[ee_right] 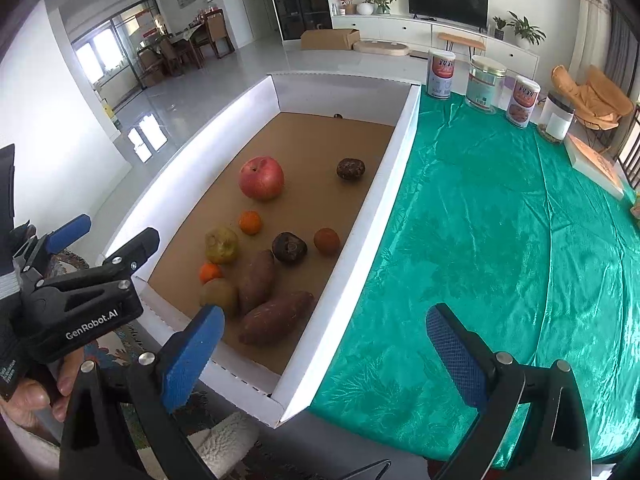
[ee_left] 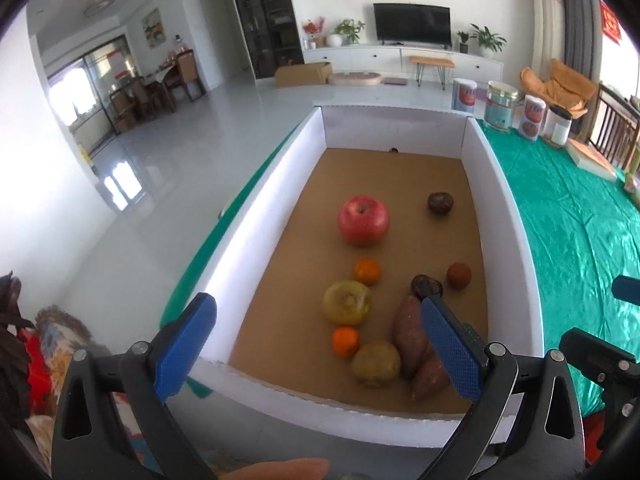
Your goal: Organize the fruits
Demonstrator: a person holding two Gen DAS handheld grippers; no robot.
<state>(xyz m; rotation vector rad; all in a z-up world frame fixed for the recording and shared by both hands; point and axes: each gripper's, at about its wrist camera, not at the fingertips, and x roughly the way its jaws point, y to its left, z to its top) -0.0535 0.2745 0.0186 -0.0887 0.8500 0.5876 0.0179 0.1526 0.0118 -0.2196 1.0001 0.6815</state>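
Left wrist view: the left gripper (ee_left: 316, 344) is hanging over the near end of the white box (ee_left: 256, 216), jaws spread wide and gripping nothing. Fruit is sitting on the cardboard floor: a red apple (ee_left: 363, 220), two oranges (ee_left: 367, 271), a sweet potato (ee_left: 410, 334).

Right wrist view: the right gripper (ee_right: 324, 350) is gaping wide too, empty, straddling the box's right wall with one finger over the green tablecloth (ee_right: 500, 240). The apple (ee_right: 261, 178) is lying mid-box, two sweet potatoes (ee_right: 276, 317) resting at the near end.
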